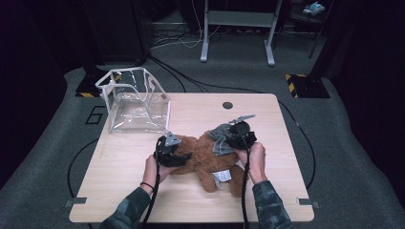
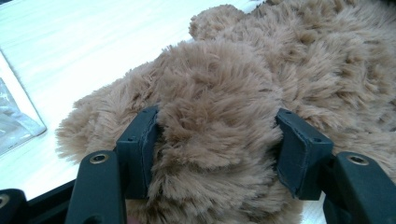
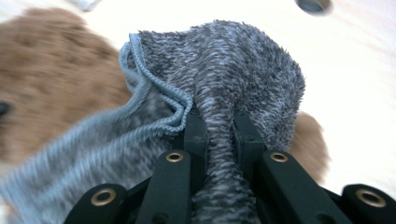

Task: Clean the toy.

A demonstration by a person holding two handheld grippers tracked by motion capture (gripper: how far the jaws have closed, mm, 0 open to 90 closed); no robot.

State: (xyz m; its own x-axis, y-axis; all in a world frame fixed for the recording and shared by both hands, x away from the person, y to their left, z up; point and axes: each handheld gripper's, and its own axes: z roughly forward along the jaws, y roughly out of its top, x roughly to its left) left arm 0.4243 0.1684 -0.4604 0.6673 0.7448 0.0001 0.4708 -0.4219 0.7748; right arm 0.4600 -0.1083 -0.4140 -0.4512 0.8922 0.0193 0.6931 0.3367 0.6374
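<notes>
We see a light wooden table (image 1: 143,191) with a round cable hole (image 1: 228,105) near its far edge. On the far left corner sits a clear plastic box (image 1: 136,100) with white trim, upright and open on top.

Next in size is the brown teddy bear (image 1: 205,160), lying near the middle of the table toward the person's side, between the two hands. A white tag (image 1: 222,177) shows on its lower body.

A grey towel (image 1: 220,138) is draped over the bear's upper right part, bunched up. In the right gripper view we see the towel (image 3: 219,70) rise in a fold from between the jaws, with the bear (image 3: 51,79) blurred behind it.

The left gripper (image 1: 179,157) is at the bear's left side. In the left gripper view its jaws stand about half apart and press into a thick lump of the bear's fur (image 2: 215,116), so we read it as holding the bear.

The right gripper (image 1: 228,139) is over the bear's upper right side, its jaws nearly together and pinched on the towel fold.

The person's left hand (image 1: 155,171) and right hand (image 1: 255,160) hold the grippers from the near edge, in camouflage sleeves.
</notes>
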